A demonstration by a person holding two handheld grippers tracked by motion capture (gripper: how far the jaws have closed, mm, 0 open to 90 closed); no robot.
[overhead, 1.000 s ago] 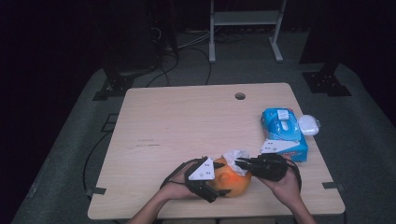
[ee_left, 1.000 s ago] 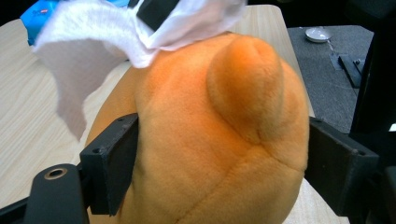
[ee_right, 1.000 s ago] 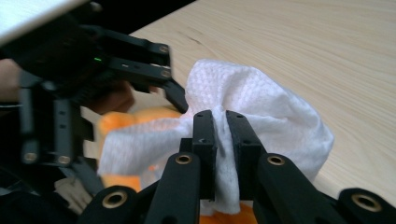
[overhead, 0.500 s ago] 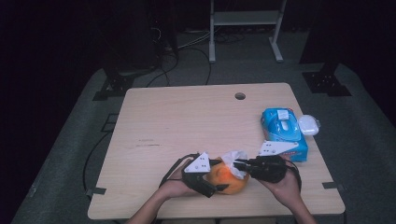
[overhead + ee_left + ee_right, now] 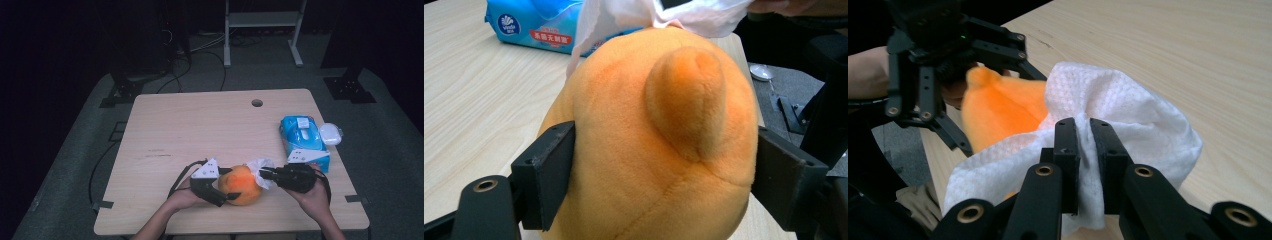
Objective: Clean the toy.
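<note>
An orange plush toy point(image 5: 241, 184) lies near the table's front edge. My left gripper point(image 5: 227, 186) is shut on it, one jaw on each side of its round body point(image 5: 659, 150). A white wipe point(image 5: 262, 170) rests against the toy's right side, pinched in my right gripper point(image 5: 264, 173). In the right gripper view the wipe point(image 5: 1128, 110) bunches between the two closed jaws, with the orange plush toy point(image 5: 998, 110) behind it and my left gripper point(image 5: 943, 55) beyond.
A blue pack of wipes point(image 5: 302, 140) lies at the table's right side, with a small white object point(image 5: 331, 133) beside it. The table point(image 5: 200, 130) has a cable hole point(image 5: 257, 103) near its back edge. Black cables trail on the floor at the left.
The left gripper with the toy shifted slightly left and back; the right gripper with the wipe stays pressed on the toy's right side.
</note>
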